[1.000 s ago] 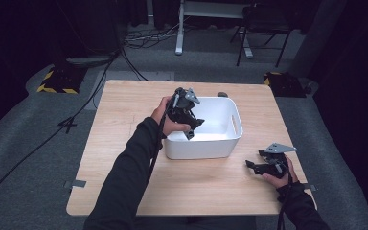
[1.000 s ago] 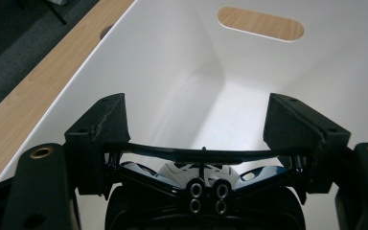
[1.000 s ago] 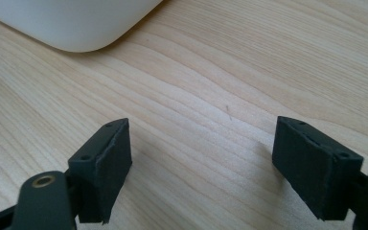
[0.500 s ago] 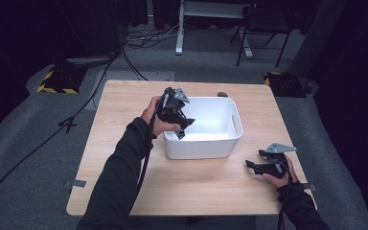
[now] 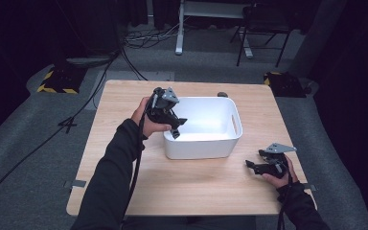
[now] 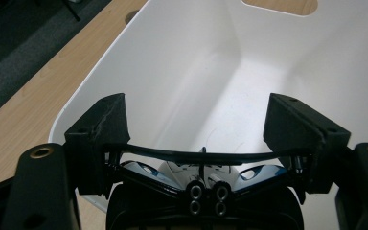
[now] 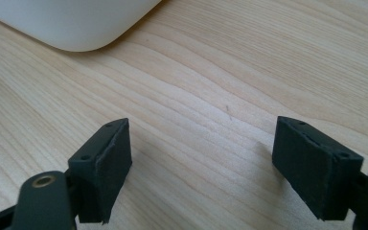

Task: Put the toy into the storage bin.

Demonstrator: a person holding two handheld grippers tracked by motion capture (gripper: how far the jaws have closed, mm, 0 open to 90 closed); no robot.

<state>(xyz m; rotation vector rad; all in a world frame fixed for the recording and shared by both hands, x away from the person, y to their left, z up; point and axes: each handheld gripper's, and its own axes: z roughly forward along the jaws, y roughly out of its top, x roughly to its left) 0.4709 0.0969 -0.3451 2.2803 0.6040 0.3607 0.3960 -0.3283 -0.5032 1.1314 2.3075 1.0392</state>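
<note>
A white plastic bin [image 5: 202,148] stands in the middle of the wooden table [image 5: 120,120], and nothing lies inside it. My left gripper [image 5: 176,128] hangs over the bin's left rim, tilted down into it. In the left gripper view its jaws stand apart with nothing between them, open [image 6: 199,115] above the white bin floor [image 6: 230,81]. My right gripper [image 5: 250,166] rests low on the table at the front right of the bin, pointing left. Its jaws stand open [image 7: 201,148] over bare wood, with the bin's corner [image 7: 76,24] ahead.
A small dark object [image 5: 223,94] sits on the table just behind the bin. Beyond the table are a chair [image 5: 261,28], desk legs [image 5: 178,33] and cables [image 5: 100,81] on the grey floor. A black cable trails from each gripper.
My left hand has carried its gripper leftward, from over the bin's left half to its left rim. The right gripper has stayed put.
</note>
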